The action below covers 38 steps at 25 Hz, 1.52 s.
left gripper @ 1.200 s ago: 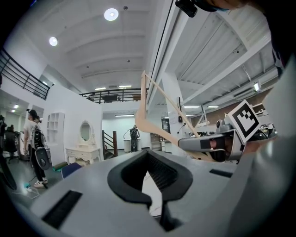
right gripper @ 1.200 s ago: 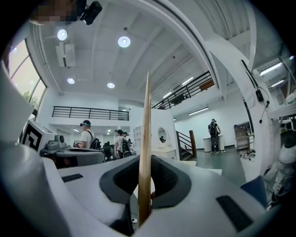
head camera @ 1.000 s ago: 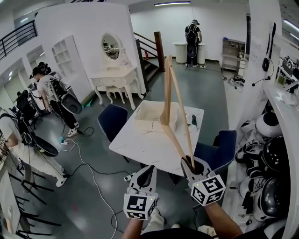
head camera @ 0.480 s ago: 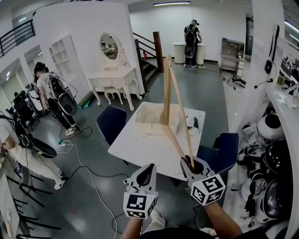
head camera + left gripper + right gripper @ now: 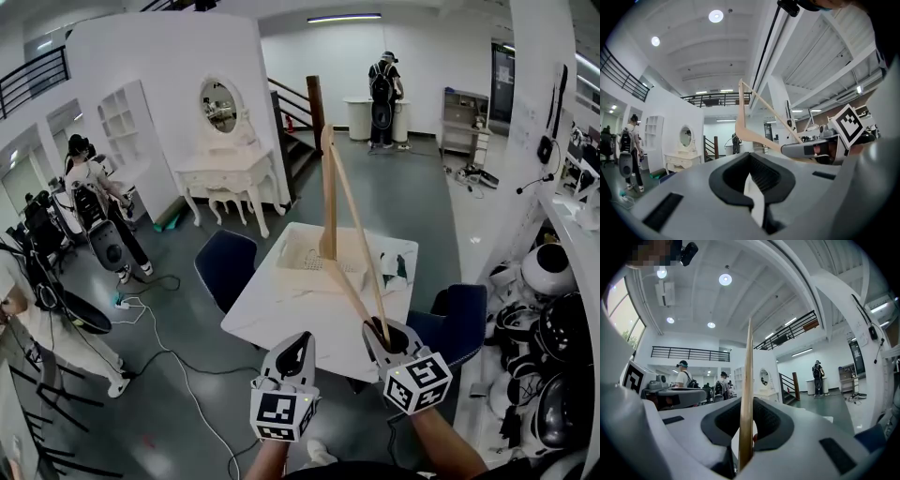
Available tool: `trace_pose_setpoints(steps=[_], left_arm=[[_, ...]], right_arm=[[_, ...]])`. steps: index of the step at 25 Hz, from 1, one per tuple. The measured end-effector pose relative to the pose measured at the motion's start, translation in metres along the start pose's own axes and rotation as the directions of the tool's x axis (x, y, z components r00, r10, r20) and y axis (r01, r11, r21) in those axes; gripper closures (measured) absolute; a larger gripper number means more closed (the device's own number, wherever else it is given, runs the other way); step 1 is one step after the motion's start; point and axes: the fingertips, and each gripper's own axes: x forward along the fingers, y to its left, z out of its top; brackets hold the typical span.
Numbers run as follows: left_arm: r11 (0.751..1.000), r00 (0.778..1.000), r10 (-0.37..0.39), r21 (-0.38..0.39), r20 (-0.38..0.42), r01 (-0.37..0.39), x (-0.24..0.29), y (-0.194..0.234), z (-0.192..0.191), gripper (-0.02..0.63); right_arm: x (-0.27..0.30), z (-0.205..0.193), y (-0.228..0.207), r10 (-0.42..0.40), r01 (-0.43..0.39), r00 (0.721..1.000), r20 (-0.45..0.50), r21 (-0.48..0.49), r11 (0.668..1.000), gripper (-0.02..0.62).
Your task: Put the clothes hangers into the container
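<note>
**Table: near half open, sides hemmed by chairs**
Near half of table [image 5: 272, 317] top is bare, free for a reach. Open box [image 5: 309, 255] takes the far end, w/ small bits [image 5: 394, 267] right of it. Blue chair [image 5: 225, 264] sits tight vs table's left side, second blue chair [image 5: 459, 323] at near-right corner. Wooden hanger [image 5: 329, 197] stands tall over the near-right part. Helmet shelves [image 5: 553, 328] crowd the room right of the table.
</note>
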Motion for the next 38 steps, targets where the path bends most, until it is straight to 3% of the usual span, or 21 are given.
trace_pose_setpoints(steps=[4,9,29,38], left_arm=[[0.999,1.0,-0.01,0.038,0.002,0.01,0.011,0.019,0.001,0.603],[0.999,1.0,-0.028,-0.015,0.012,0.028,0.023,0.05,0.002,0.603],[0.999,0.999,-0.041,-0.021,0.014,0.041,0.053,0.147,-0.009,0.603],[0.998,0.999,-0.042,-0.04,-0.002,0.042,0.048,0.169,-0.024,0.603]], right_arm=[[0.024,0.002,0.002,-0.012,0.012,1.0,-0.001,0.003,1.0,0.532],[0.054,0.002,0.006,-0.022,0.022,1.0,-0.016,0.004,1.0,0.532],[0.155,0.005,0.025,-0.048,0.047,0.999,-0.021,-0.029,0.998,0.532],[0.174,-0.004,0.036,-0.056,0.055,0.998,-0.031,-0.026,0.998,0.532]])
